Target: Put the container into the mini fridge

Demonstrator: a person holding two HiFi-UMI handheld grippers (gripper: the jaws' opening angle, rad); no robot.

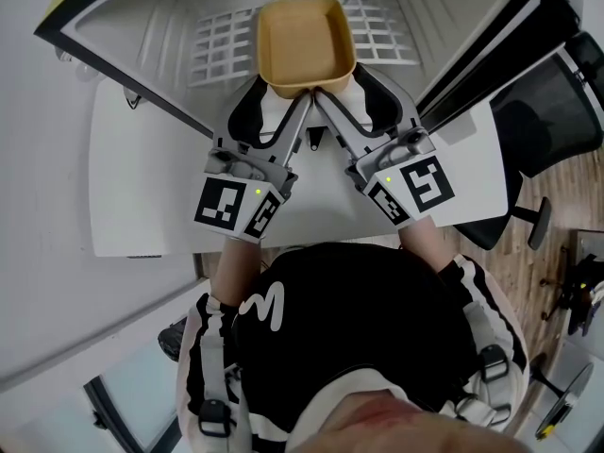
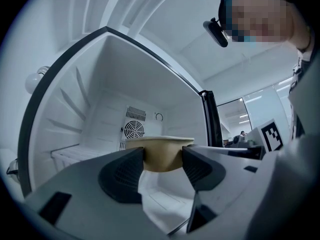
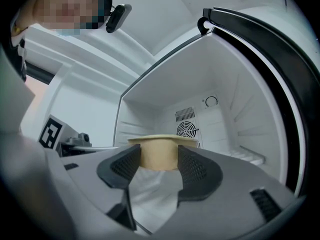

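My left tongs (image 2: 163, 160) and right tongs (image 3: 159, 159) each clamp the tan container's (image 1: 302, 38) near edge, forearms side by side, reaching into the open mini fridge (image 1: 219, 45)

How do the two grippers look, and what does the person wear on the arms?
The left gripper and the right gripper look alike: a grey body, black-and-white fingers, and dark textured pads on the inner faces. Each carries a cube with black-and-white square markers and a small green light. The sleeves are black with white stripes.
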